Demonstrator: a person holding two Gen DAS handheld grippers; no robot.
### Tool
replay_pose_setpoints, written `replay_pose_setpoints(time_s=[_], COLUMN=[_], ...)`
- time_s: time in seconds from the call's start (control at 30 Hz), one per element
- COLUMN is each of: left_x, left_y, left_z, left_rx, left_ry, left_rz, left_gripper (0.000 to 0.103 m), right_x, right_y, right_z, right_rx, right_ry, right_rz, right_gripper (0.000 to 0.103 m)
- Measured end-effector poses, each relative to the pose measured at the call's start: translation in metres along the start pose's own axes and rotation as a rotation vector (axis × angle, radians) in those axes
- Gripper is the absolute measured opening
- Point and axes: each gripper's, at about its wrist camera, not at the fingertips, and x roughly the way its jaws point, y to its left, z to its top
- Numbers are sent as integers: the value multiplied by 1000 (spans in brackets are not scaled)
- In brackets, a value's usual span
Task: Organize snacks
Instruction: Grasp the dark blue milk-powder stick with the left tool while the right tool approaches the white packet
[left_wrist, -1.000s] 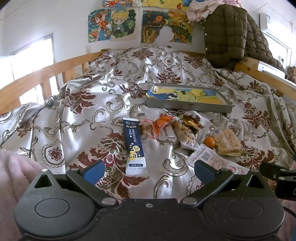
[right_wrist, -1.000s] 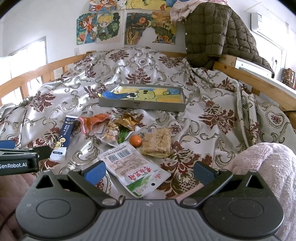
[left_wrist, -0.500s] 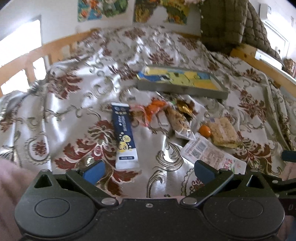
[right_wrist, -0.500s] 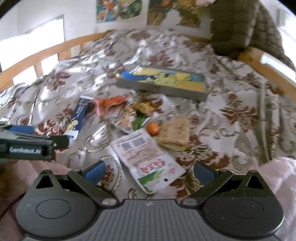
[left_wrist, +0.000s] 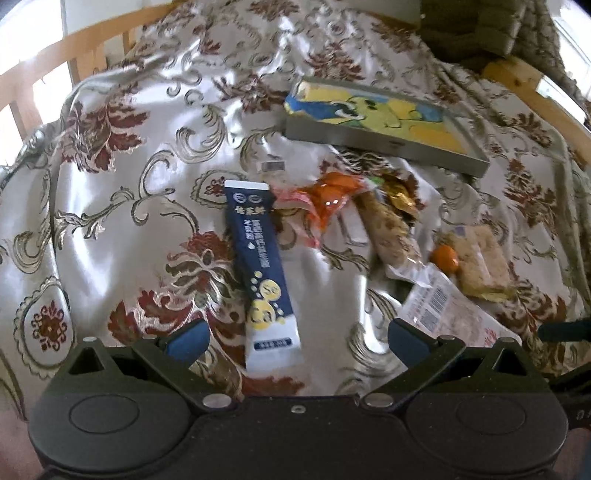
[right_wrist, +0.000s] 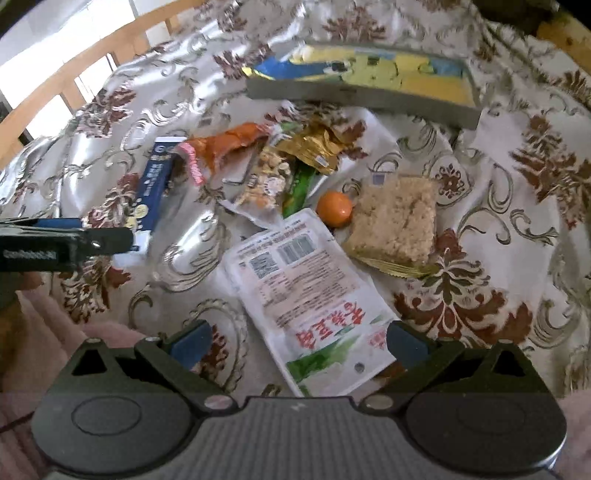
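Note:
Snacks lie on a floral bedspread in front of a shallow grey tray (left_wrist: 384, 142) (right_wrist: 354, 98) with a cartoon print. My left gripper (left_wrist: 297, 338) is open, its jaws astride the near end of a navy stick pack (left_wrist: 260, 262) (right_wrist: 153, 186). My right gripper (right_wrist: 297, 339) is open, its jaws astride the near end of a white flat pouch (right_wrist: 306, 291) (left_wrist: 443, 314). Beyond lie an orange wrapper (left_wrist: 328, 197) (right_wrist: 225, 144), a clear nut bar pack (left_wrist: 391, 230) (right_wrist: 264, 182), a gold wrapper (right_wrist: 314, 147), a small orange ball (right_wrist: 334, 208) (left_wrist: 445, 256) and a puffed rice cake (right_wrist: 397, 219) (left_wrist: 482, 262).
A wooden bed rail (left_wrist: 55, 55) (right_wrist: 74, 66) runs along the left, another (left_wrist: 535, 88) along the right. A padded jacket (left_wrist: 472, 26) hangs at the back right. The left gripper's finger (right_wrist: 66, 242) reaches into the right wrist view from the left.
Both grippers have moved forward and tilted down toward the bed. The navy stick pack and the white pouch now lie between their open jaws. The snacks have not moved.

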Motion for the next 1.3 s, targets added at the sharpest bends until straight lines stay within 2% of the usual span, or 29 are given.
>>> replay_pose_setpoints(time_s=[0.07,0.33,0.47,0.67,0.83,0.93,1.1,1.13,1.2,1.3], left_x=[7,34,49,63,72,73,69,69,69,69], left_y=[5,13,18,24,25,29,36,37,36,33], left_z=[10,37,39,38,37,36,34,34,34,33], left_rx=[0,47,15,-28,-31,-47,-93,-99,-105,-94], left_ry=[21,45,86,128,148,146,138,138,137,130], left_rz=[-6,59,39,21,36,46,7,2,-23,-22], left_gripper=[102,102,102,102,100,91,57,53,39,37], right_x=[9,51,69,85,85,84,73,72,71,64], right_y=[-2,12,11,0,-1,2,7,8,10,19], right_z=[9,27,32,41,43,41,40,41,41,37], right_rx=[-25,-235,-269,-215,-225,-222,-227,-224,-228,-268], right_ry=[29,173,246,259,242,229,179,173,159,115], right_rz=[10,22,41,54,50,55,95,99,94,72], right_gripper=[103,103,103,103,103,102,90,89,88,80])
